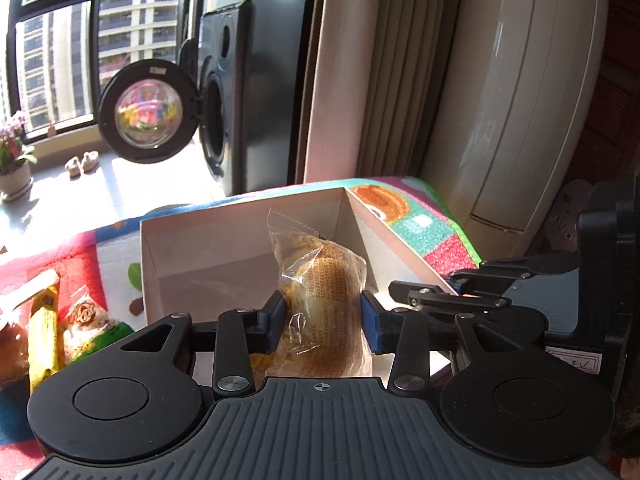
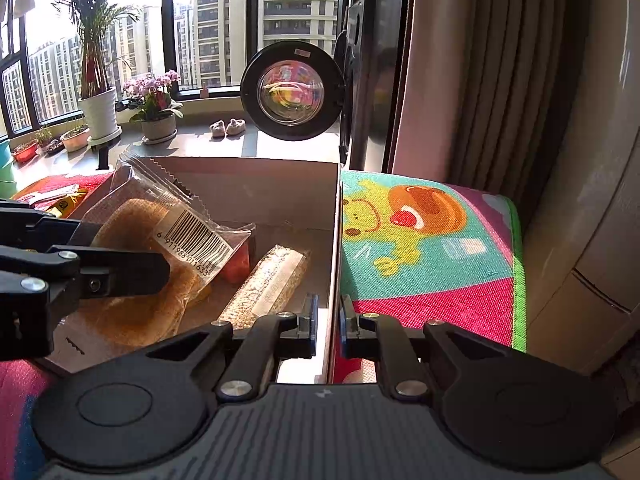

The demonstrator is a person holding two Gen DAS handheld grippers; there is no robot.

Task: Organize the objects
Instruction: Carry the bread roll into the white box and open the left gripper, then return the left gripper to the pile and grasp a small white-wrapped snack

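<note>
- On the bright play mat (image 2: 432, 264) sits an open cardboard box (image 2: 256, 188), with its right wall close to the mat's picture of a yellow animal.
- Past the mat is a sunny window ledge (image 2: 192, 148) with flower pots (image 2: 158, 128), and a dark washing machine (image 1: 232, 92) with its round door (image 2: 294, 94) swung open.
- A tall curtain (image 2: 492, 80) hangs on the right, so there is little room on that side; the left side of the mat is more open.
- The left gripper (image 1: 322, 316) squeezes a wrapped bread bun (image 1: 324, 292) between its blue pads, over the near part of the box.
- The right gripper (image 2: 329, 322) is nearly closed on the thin right wall of the box; one finger is inside, one outside.
- Inside the box lie a clear pack of grain bar (image 2: 268, 284) and something red-orange, mostly hidden under the bun.
- More snack packs (image 1: 60, 320) lie on the mat left of the box; the edge of the left view cuts them off.
- The words on the wrappers are too small to read.
</note>
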